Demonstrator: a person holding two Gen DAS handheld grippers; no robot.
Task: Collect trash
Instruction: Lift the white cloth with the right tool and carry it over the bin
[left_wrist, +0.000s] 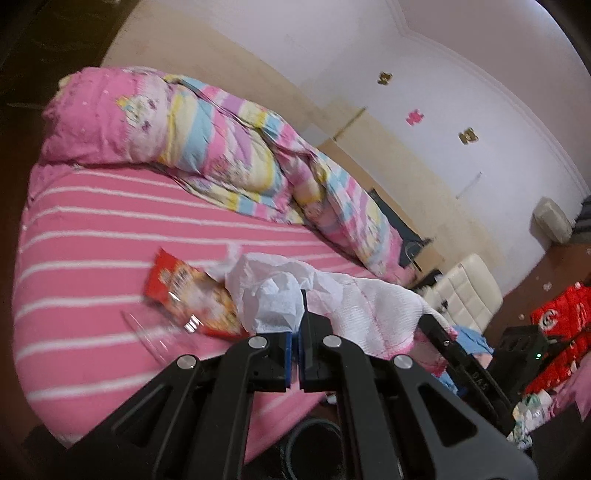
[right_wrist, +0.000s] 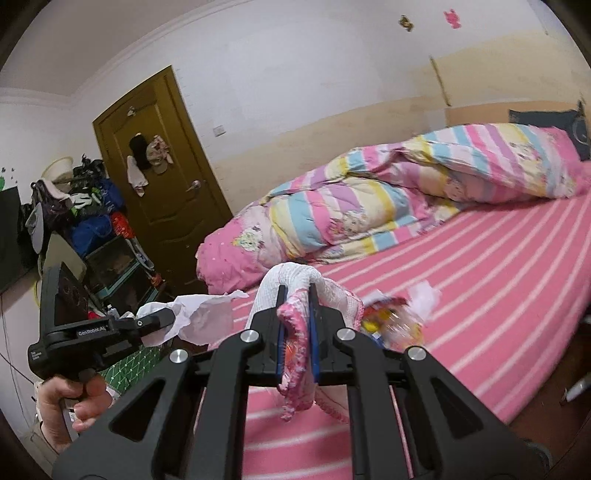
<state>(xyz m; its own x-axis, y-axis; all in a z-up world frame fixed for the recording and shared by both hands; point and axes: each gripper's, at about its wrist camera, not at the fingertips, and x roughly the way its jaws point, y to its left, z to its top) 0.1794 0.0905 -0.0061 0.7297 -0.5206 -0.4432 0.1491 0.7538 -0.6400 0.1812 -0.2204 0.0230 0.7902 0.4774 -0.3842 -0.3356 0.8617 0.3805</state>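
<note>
My left gripper (left_wrist: 295, 332) is shut on a crumpled white tissue (left_wrist: 275, 299) and holds it above the edge of the pink striped bed (left_wrist: 92, 258); it also shows in the right wrist view (right_wrist: 162, 321) with the tissue (right_wrist: 207, 314). My right gripper (right_wrist: 297, 325) is shut on a white and pink cloth (right_wrist: 295, 343), which also shows in the left wrist view (left_wrist: 369, 310). A red and orange snack wrapper (left_wrist: 188, 291) lies on the bed beside a clear plastic piece (left_wrist: 155, 332); the wrapper also shows in the right wrist view (right_wrist: 391, 325).
A rolled colourful quilt (left_wrist: 221, 147) lies along the far side of the bed. A dark round bin (left_wrist: 314, 446) stands below the bed edge. Red packages (left_wrist: 557, 314) and a cream stool (left_wrist: 469, 295) are on the floor. A brown door (right_wrist: 162, 177) and a cluttered rack (right_wrist: 92, 206) stand at the left.
</note>
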